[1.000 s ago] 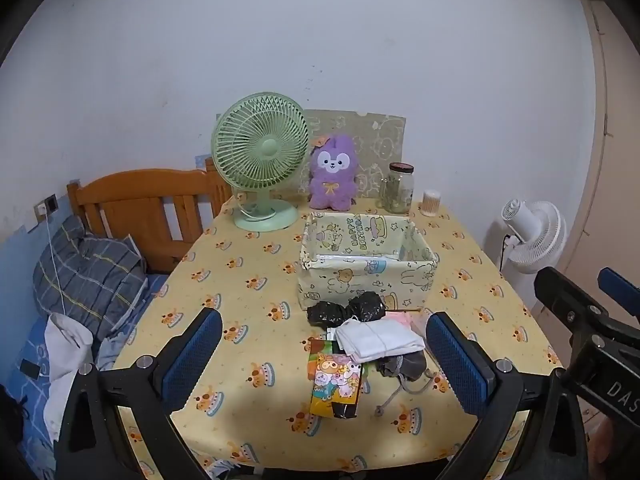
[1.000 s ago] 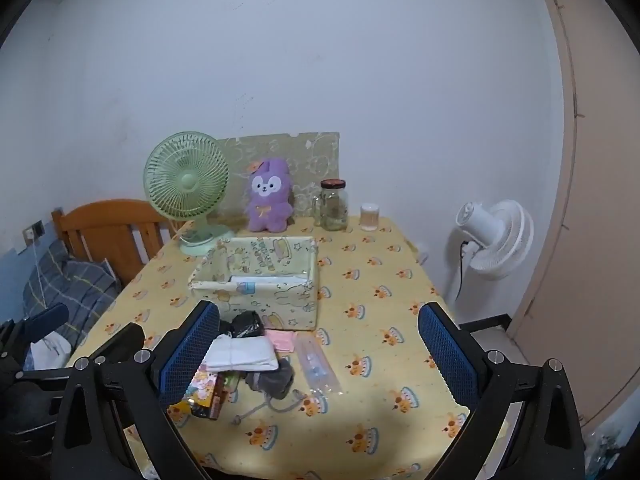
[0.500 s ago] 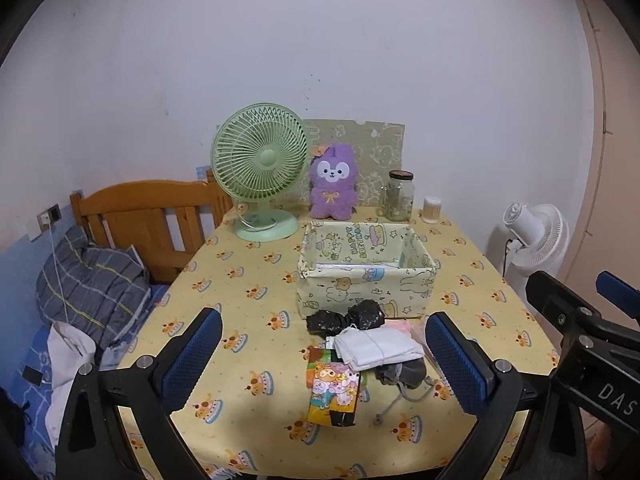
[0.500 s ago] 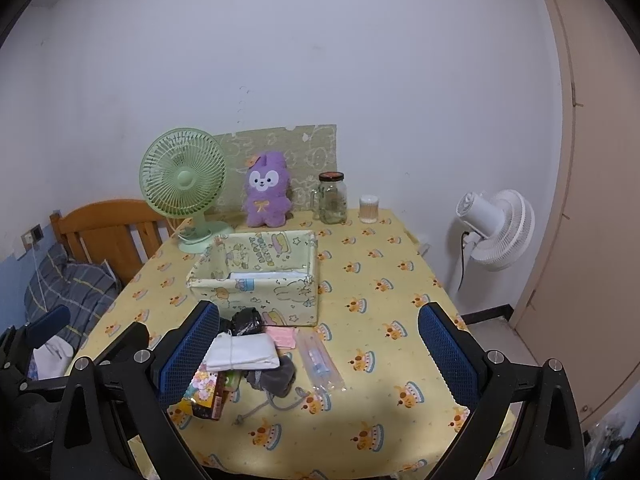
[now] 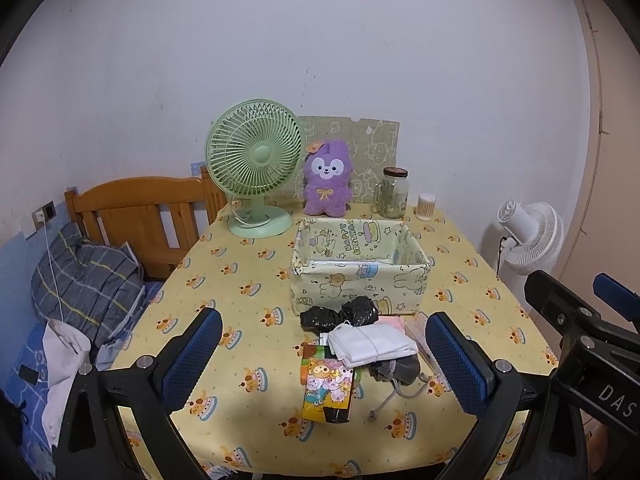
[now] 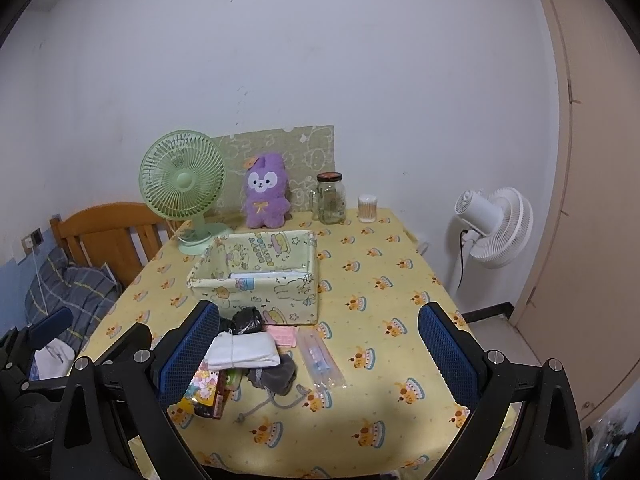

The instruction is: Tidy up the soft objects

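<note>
Blue-padded and spread wide, left gripper and right gripper, each empty, hovering above the near edge of the table in its yellow cake-print cloth. Right gripper also visible at the right edge of the left view.

Between and just beyond the left gripper's fingers, a loose heap of soft things: a folded white cloth tied with thin string on top, resting partly on a grey drawstring pouch with its cord trailing toward the near edge, and on a colourful cartoon-print packet lying flat. Behind the cloth, two crumpled black bags touching each other. To the right, a pink flat piece and a clear plastic sleeve, both flat on the cloth.

Directly behind the heap, touching the black bags, an open fabric box with pale cartoon print, upright. Farther back: green desk fan, purple plush rabbit, glass jar, small cotton-swab tub. Off the table, a white floor fan and a wooden bed frame.
</note>
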A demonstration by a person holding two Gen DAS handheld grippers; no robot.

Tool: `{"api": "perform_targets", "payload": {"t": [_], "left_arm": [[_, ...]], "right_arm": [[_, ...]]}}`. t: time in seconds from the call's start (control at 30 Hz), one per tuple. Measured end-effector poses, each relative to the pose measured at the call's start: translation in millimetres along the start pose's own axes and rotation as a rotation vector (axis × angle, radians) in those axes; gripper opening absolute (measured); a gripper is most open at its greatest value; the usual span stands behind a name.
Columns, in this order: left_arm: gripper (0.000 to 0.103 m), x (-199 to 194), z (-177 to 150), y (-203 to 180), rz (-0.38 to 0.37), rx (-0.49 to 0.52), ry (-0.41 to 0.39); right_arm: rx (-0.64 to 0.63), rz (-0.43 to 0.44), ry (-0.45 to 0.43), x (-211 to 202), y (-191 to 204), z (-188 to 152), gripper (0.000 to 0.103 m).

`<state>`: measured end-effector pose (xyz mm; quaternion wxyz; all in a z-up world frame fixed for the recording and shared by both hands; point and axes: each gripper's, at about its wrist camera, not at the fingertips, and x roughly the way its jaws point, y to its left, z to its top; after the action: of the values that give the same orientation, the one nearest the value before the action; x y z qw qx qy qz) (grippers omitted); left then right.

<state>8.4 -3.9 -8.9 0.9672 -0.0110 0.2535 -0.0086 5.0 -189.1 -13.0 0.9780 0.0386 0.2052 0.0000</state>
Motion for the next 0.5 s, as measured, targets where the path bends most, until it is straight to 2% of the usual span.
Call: {"api": "perform_targets", "payload": {"t": [0.5], "left_arm": [[0.102,-1.9,1.4,1.5,0.009,0.006,-0.004]], "right_arm": [[-0.008,0.003,-0.005,0.0,1.3,3.0,0.101]]}}
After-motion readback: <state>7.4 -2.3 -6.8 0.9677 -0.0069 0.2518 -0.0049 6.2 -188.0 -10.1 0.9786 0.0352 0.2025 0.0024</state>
